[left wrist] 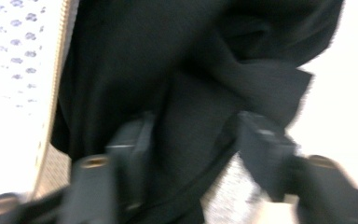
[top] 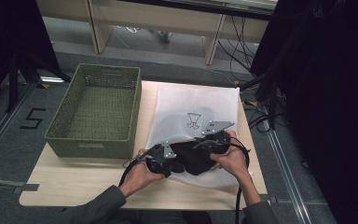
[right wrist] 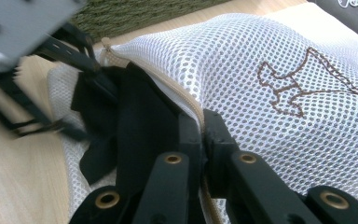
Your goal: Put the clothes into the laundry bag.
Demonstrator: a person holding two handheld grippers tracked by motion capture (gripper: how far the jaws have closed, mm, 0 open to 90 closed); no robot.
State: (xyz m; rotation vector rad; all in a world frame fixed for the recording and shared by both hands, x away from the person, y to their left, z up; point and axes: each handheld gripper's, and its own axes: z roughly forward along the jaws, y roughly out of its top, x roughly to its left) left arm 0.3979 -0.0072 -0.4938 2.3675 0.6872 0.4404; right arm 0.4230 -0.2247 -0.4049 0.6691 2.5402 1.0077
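On my desk (top: 74, 179) the green woven basket (top: 95, 109) stands at the left, just beside the white mesh laundry bag (top: 193, 105) lying flat. A black garment (top: 193, 158) sits at the bag's near, zippered opening, partly inside. My right claw (right wrist: 201, 122) is pinched tight on the bag's zipper edge. My left claw (left wrist: 193, 140) stands well open, its jaws either side of a fold of the garment, gripping nothing.
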